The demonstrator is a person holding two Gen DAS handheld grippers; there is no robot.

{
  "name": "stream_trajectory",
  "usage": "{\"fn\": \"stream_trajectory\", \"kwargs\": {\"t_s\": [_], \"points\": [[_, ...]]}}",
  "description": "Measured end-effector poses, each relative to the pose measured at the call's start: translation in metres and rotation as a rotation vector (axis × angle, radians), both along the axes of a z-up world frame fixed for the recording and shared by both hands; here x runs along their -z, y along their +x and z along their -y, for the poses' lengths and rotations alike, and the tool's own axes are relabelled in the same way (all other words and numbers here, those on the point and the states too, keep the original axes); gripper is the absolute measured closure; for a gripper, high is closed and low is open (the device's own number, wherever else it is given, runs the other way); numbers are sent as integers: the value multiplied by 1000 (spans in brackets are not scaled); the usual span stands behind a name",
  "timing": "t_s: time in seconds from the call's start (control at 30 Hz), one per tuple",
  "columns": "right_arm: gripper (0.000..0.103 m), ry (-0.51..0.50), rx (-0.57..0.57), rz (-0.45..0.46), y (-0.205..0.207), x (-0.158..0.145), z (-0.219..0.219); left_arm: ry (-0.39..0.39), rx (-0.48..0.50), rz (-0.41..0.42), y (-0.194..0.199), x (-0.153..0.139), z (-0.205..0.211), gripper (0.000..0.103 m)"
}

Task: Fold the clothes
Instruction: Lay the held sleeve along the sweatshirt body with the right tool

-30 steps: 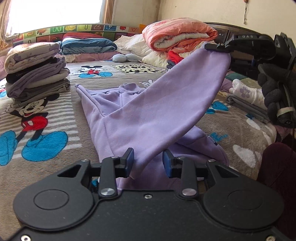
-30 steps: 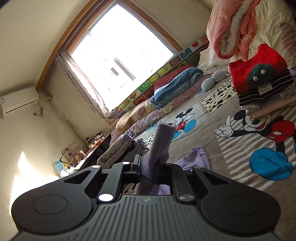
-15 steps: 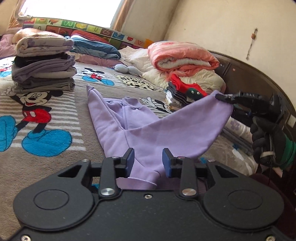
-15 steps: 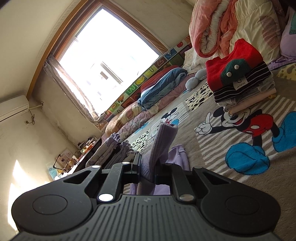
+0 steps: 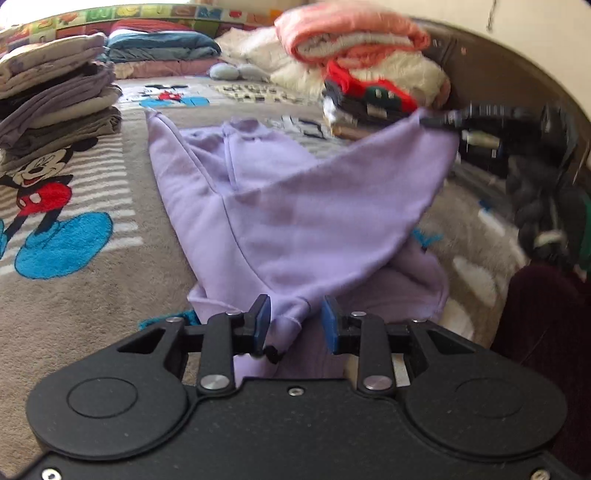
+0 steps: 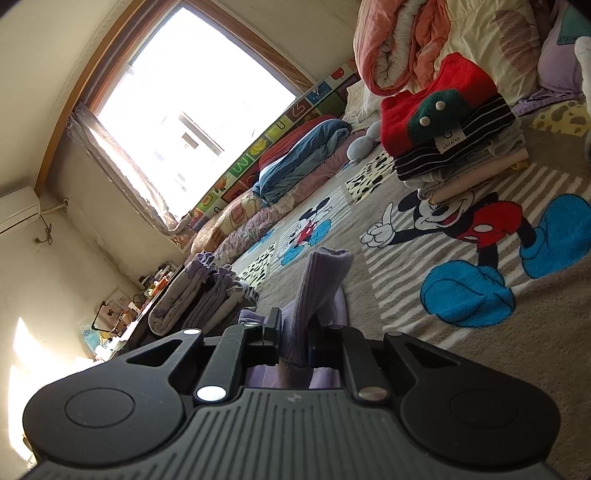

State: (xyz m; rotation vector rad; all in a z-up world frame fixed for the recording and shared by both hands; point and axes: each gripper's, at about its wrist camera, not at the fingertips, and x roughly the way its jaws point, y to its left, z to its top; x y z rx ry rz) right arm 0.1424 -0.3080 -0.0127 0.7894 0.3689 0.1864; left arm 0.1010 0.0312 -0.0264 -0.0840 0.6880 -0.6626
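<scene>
**A:** Sunlight comes through the window [image 6: 192, 107] onto the bed, which is covered with a grey cartoon-mouse blanket [image 5: 88, 295]. What do you see on it from your side?

**B:** I see the lilac sweatshirt [image 5: 266, 206] lying along the blanket, its far part flat, its near part lifted. My left tongs [image 5: 295, 321] are at the near edge. Their jaws have just been closing a little, yet the blue pads [image 5: 263, 320] stand apart – a fold of the lilac cloth hangs between them, and I cannot see them pressing on it.

**A:** And the right tongs?

**B:** My right tongs [image 6: 293, 339] are nearly closed and pinch a ribbed cuff of the same sweatshirt; the cuff stands up above the jaws. From the left camera I see these tongs [image 5: 443, 120] at the right, blurred, holding one corner up so the cloth stretches in a slope down to my left tongs. A dark-gloved hand [image 5: 535, 206] carries them.

**A:** Other clothes?

**B:** One folded pile [image 5: 55, 110] stands at the far left of the blanket, well apart from the sweatshirt. Another pile with a red garment on top [image 6: 454, 136] stands on the other side – behind it a rolled pink-orange quilt [image 5: 351, 33].
</scene>
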Motion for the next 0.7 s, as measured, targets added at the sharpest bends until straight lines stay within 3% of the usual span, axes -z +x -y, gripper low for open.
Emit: {"fn": "stream_trajectory", "kwargs": {"t_s": [0.03,0.13,0.37,0.43,0.57,0.67,0.7], "points": [[88,5,2,-2,-1,3,2,-55,-31,2,2,-5,-10,75],[88,33,6,4,-5,7,6,-103,-88,-8,7,-9,-20,75],[89,66,3,81,-1,-19,12,14,-52,-32,9,3,1,74],[95,50,-6,98,3,-29,12,19,-57,-36,10,5,0,74],[95,10,-8,70,10,-36,12,-1,-65,-18,9,2,-4,74],[85,33,7,1,6,-17,13,-5,-82,-16,10,1,-6,75],[63,35,28,-17,2,-9,13,-6,-82,-15,10,0,-6,75]]}}
